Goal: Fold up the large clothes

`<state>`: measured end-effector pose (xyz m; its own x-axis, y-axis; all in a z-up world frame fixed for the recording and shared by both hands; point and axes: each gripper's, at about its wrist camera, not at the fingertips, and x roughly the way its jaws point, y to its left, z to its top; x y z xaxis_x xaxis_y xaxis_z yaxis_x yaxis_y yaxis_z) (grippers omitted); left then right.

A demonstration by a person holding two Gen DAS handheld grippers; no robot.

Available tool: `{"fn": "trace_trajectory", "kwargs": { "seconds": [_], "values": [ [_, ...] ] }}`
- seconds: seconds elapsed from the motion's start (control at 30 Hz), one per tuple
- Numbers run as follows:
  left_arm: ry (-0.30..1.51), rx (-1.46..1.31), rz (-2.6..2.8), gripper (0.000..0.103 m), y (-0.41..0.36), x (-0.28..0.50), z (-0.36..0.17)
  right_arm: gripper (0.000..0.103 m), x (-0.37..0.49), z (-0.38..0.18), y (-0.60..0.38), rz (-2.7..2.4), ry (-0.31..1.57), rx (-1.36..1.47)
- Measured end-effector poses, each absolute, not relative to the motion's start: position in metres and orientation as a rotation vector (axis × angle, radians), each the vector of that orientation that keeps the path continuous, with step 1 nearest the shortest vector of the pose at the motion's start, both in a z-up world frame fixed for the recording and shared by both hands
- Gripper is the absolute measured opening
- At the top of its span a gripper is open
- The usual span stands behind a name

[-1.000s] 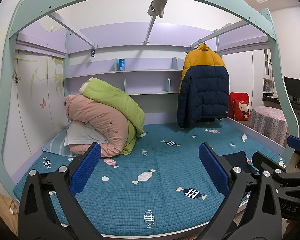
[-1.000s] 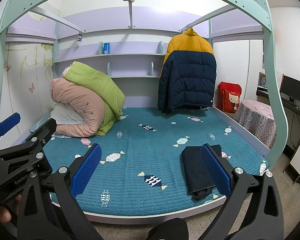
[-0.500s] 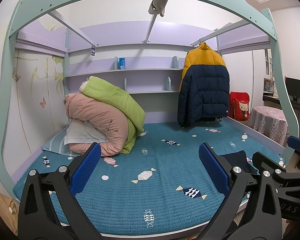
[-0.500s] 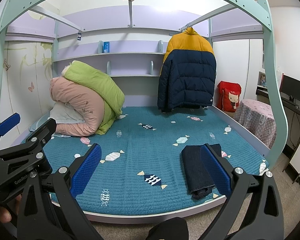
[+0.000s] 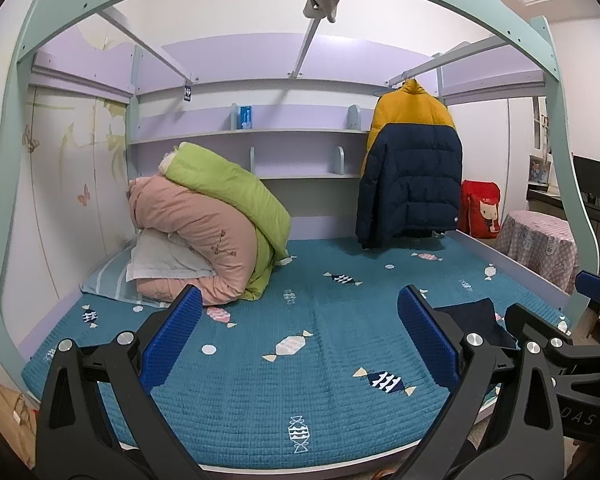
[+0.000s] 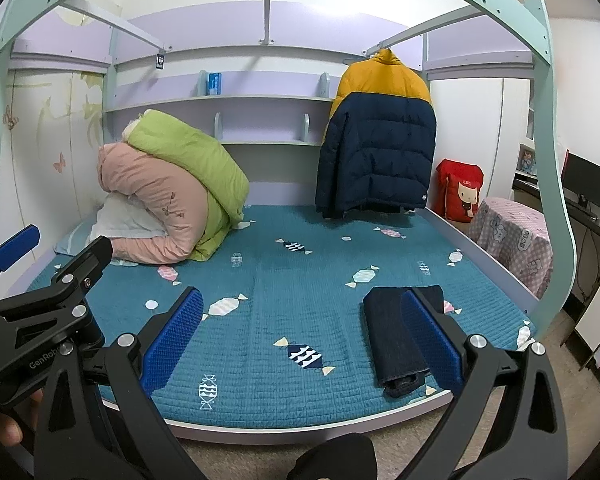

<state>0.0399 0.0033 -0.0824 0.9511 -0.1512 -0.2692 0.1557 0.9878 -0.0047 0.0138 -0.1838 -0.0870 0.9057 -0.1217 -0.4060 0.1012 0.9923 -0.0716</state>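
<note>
From the left wrist, the left hand-held gripper [image 5: 298, 338] gapes empty over the bed [image 5: 260, 400], while from the right wrist the right hand-held gripper [image 6: 302, 340], likewise apart, hovers near the folded dark jeans [image 6: 396, 340] at the bed's front-right edge, probably heavy, limp denim best pinched at a thick hem.

bright, even indoor light, soft shadows, sharp focus, strong fisheye bending and dark corners
</note>
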Motion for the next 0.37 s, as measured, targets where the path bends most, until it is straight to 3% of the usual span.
{"fn": "trace_trajectory", "kwargs": {
  "seconds": [0.37],
  "values": [
    [0.397,-0.026,-0.107,0.098,0.045,0.094,-0.117,0.096,0.081,-0.117,-0.14,-0.055,0.546,-0.113]
  ]
}}
